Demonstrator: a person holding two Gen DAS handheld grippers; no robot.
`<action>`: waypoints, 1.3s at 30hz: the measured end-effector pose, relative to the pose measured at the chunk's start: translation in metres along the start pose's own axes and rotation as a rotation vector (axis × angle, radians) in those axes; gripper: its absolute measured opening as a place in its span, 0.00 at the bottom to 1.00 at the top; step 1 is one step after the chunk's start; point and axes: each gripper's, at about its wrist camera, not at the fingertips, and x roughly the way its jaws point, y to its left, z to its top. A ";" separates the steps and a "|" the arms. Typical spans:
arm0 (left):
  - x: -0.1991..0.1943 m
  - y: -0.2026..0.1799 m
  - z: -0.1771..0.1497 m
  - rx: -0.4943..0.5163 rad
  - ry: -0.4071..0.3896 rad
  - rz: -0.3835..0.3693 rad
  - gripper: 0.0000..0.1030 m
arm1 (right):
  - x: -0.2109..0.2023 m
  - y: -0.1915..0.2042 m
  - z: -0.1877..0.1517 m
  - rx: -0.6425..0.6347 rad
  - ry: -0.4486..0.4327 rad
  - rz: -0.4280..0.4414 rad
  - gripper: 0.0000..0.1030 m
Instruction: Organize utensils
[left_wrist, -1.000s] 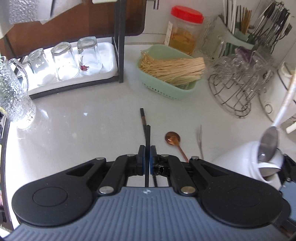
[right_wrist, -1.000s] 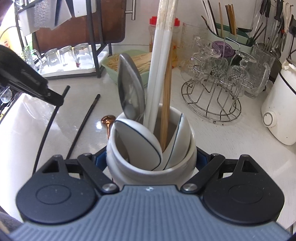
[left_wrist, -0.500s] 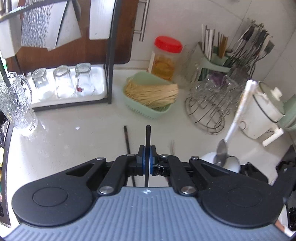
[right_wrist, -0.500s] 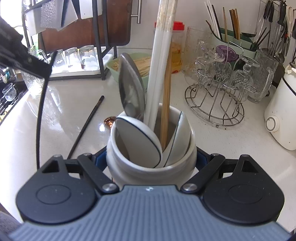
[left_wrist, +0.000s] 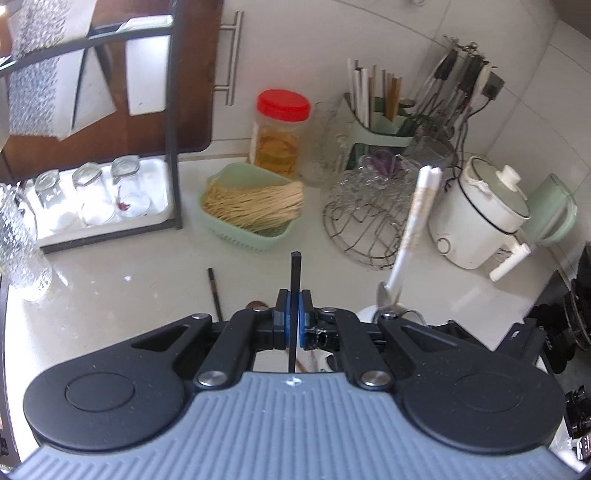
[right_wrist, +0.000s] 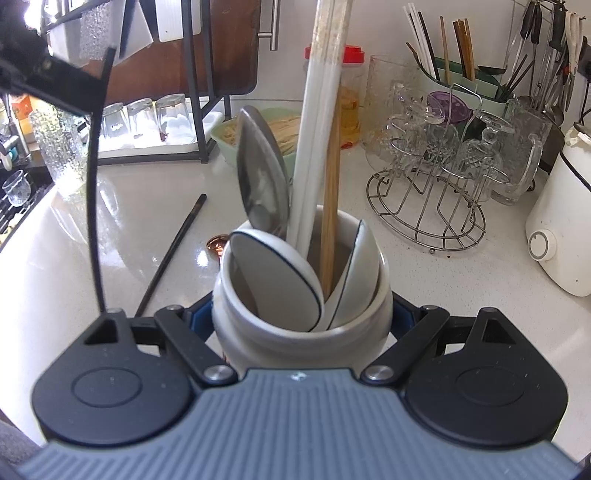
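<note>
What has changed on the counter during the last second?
The left hand-held gripper lifted the black chopstick off the counter. The second black chopstick remains there, and the right hand-held gripper keeps its grip on the white utensil pot.

My count: one white crock (right_wrist: 301, 317) holding two white chopsticks (right_wrist: 314, 147), one bamboo chopstick (right_wrist: 330, 206), one steel spoon (right_wrist: 262, 173), two ceramic spoons (right_wrist: 275, 273). Two black chopsticks (right_wrist: 168, 254). One copper spoon (right_wrist: 218, 243). Three upturned tumblers (left_wrist: 90, 195).
</note>
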 end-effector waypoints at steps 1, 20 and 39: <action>-0.002 -0.002 0.001 0.005 -0.004 -0.005 0.05 | 0.000 0.000 0.000 0.001 0.000 0.000 0.88; -0.023 -0.021 0.020 0.077 -0.026 -0.068 0.04 | 0.000 0.002 0.001 0.012 0.001 -0.007 0.88; -0.086 -0.032 0.064 0.163 -0.105 -0.100 0.04 | 0.000 0.002 0.000 0.013 -0.002 -0.009 0.88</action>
